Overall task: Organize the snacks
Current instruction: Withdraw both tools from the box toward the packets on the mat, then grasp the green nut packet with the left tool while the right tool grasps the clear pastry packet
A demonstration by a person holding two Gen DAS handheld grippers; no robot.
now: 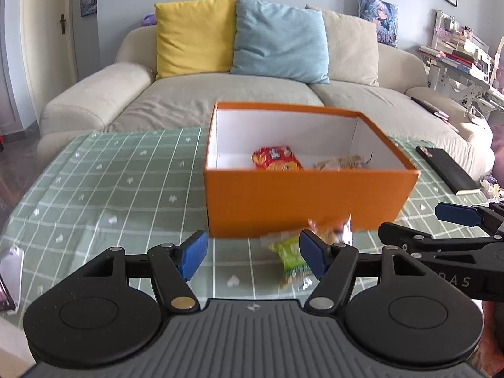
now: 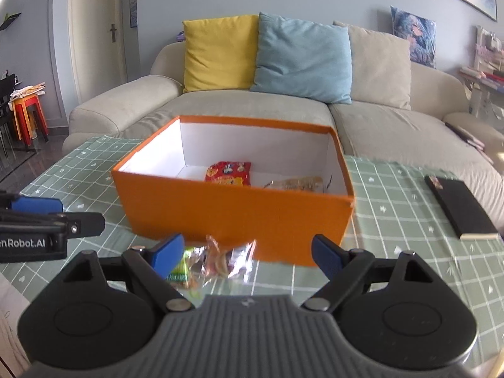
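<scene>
An open orange box [image 1: 299, 201] stands on the green checked tablecloth [image 1: 110, 182]. Inside it lie a red snack pack [image 1: 275, 157] and a clear pack of pale biscuits [image 1: 341, 163]. On the cloth just in front of the box lie a green snack packet [image 1: 289, 255] and a clear-wrapped snack [image 1: 330, 228]. My left gripper [image 1: 252, 256] is open, with the green packet beside its right finger. My right gripper [image 2: 247, 255] is open too, above the clear-wrapped snack [image 2: 226, 260] and the green packet [image 2: 182, 267]. Nothing is gripped. The two grippers hover side by side.
A black notebook [image 2: 460, 208] lies on the cloth to the right of the box. A shiny flat object [image 1: 11, 271] sits at the table's left edge. Behind the table is a beige sofa [image 1: 220, 94] with yellow, blue and cream cushions.
</scene>
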